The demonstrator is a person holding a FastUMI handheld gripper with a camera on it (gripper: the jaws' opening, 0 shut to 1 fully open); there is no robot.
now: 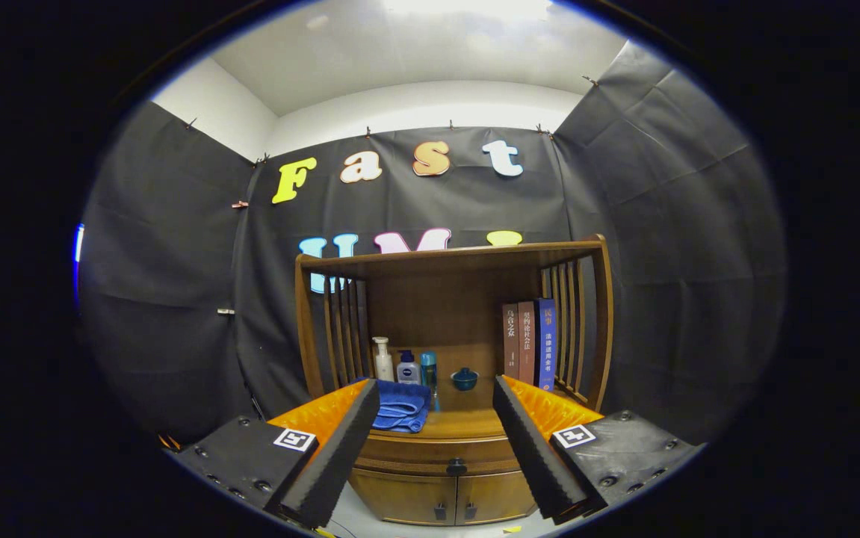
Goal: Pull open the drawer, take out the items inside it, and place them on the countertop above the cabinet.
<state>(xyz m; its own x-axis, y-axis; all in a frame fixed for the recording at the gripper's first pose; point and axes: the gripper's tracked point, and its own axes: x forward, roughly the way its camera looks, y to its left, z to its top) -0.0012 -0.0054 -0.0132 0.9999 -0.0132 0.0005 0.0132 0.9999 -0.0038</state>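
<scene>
A wooden cabinet [448, 478] stands ahead of me, beyond the fingers. Its drawer [437, 453] is closed, with a dark knob [456, 468] at the middle of its front, seen between my two fingers. The countertop [467, 422] lies just above the drawer, under a wooden shelf frame. My gripper [437, 388] is open, its fingers spread wide with nothing between them, still some way back from the cabinet. What is inside the drawer is hidden.
On the countertop lie a folded blue towel [400, 407] at the left, three bottles [406, 366] behind it, a small blue lidded pot [464, 379] in the middle and three upright books [528, 342] at the right. Two cabinet doors [453, 498] sit below the drawer.
</scene>
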